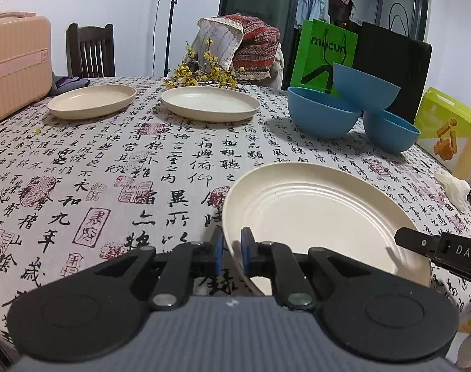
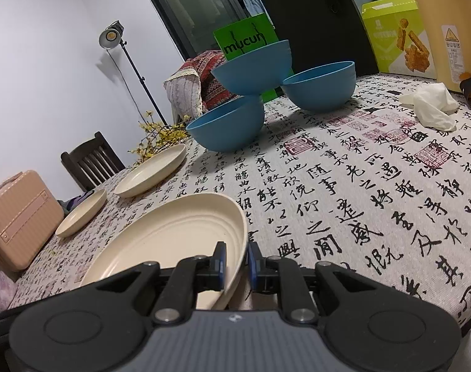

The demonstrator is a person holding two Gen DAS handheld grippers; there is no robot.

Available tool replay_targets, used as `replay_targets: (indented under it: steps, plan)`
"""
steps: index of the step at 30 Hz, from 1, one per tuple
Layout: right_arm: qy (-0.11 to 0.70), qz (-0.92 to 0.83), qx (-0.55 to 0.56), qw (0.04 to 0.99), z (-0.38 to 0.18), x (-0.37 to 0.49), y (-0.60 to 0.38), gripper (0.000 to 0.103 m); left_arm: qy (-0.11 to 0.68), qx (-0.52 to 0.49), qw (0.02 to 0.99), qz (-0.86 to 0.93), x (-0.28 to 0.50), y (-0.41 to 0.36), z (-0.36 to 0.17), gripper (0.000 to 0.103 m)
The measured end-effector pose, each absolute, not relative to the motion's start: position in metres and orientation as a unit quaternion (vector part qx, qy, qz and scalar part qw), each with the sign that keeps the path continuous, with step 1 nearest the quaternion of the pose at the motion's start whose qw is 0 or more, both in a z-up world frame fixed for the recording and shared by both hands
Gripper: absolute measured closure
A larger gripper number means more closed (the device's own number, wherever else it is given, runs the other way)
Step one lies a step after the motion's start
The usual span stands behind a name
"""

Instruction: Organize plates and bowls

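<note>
Cream plate (image 1: 316, 214), ridged rings inside, sits on the near part of the calligraphy tablecloth (image 1: 111, 167), pinched from both sides: left gripper (image 1: 232, 248) narrow on its left rim, right gripper (image 2: 237, 259) narrow on its right rim. Only the left view shows the other tool's fingertip; only the right shows the studio lamp (image 2: 110, 35) and crumpled tissue (image 2: 430, 104).

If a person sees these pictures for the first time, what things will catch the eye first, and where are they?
First, the near cream plate, gripped at opposite rims by the left gripper and the right gripper. Next, the three blue bowls at the far right of the table, one perched on the rims of the other two. The calligraphy tablecloth is also striking, with two more cream plates at its far side.
</note>
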State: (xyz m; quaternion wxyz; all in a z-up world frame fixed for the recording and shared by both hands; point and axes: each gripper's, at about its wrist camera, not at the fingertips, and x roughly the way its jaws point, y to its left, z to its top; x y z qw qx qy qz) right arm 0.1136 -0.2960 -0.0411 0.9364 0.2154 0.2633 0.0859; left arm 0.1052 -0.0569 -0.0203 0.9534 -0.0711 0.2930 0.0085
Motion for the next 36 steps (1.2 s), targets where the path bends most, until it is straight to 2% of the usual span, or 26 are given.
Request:
replay_targets:
  steps: [1,2,3,5,7,9,11,12,14,21,36]
  plan:
    - [0.260,0.084,0.215,0.938,-0.040,0.113,-0.297,0.085,0.289,-0.070,0.955,0.009,0.104,-0.056,-0.019,0.087]
    - [0.258,0.082,0.214,0.939,-0.039,0.112,-0.298,0.080,0.285,-0.070,0.956,0.009,0.103,-0.055,-0.017,0.075]
    - [0.255,0.080,0.213,0.940,-0.038,0.111,-0.299,0.075,0.277,-0.070,0.958,0.010,0.101,-0.054,-0.015,0.058]
    - [0.248,0.078,0.213,0.942,-0.036,0.108,-0.302,0.046,0.260,-0.070,0.963,0.020,0.096,-0.052,-0.010,0.041]
    - [0.241,0.081,0.214,0.943,-0.035,0.105,-0.305,0.036,0.244,-0.069,0.967,0.017,0.091,-0.049,-0.006,0.035]
    - [0.236,0.085,0.217,0.943,-0.033,0.101,-0.307,0.031,0.233,-0.069,0.970,0.022,0.087,-0.048,-0.003,0.015]
    - [0.224,0.082,0.215,0.947,-0.031,0.095,-0.307,0.012,0.214,-0.064,0.974,0.028,0.081,-0.048,0.000,0.008]
    - [0.216,0.081,0.209,0.950,-0.029,0.091,-0.305,0.010,0.208,-0.063,0.976,0.028,0.078,-0.048,0.002,0.000]
    - [0.201,0.084,0.193,0.957,-0.025,0.083,-0.302,0.000,0.189,-0.063,0.980,0.026,0.069,-0.047,0.003,0.000]
    - [0.165,0.082,0.143,0.972,-0.015,0.057,-0.291,0.000,0.148,-0.049,0.987,0.032,0.041,-0.041,0.005,0.000]
    - [0.143,0.099,0.108,0.979,-0.005,0.030,-0.278,0.000,0.126,-0.080,0.987,0.055,0.008,-0.005,0.009,0.000]
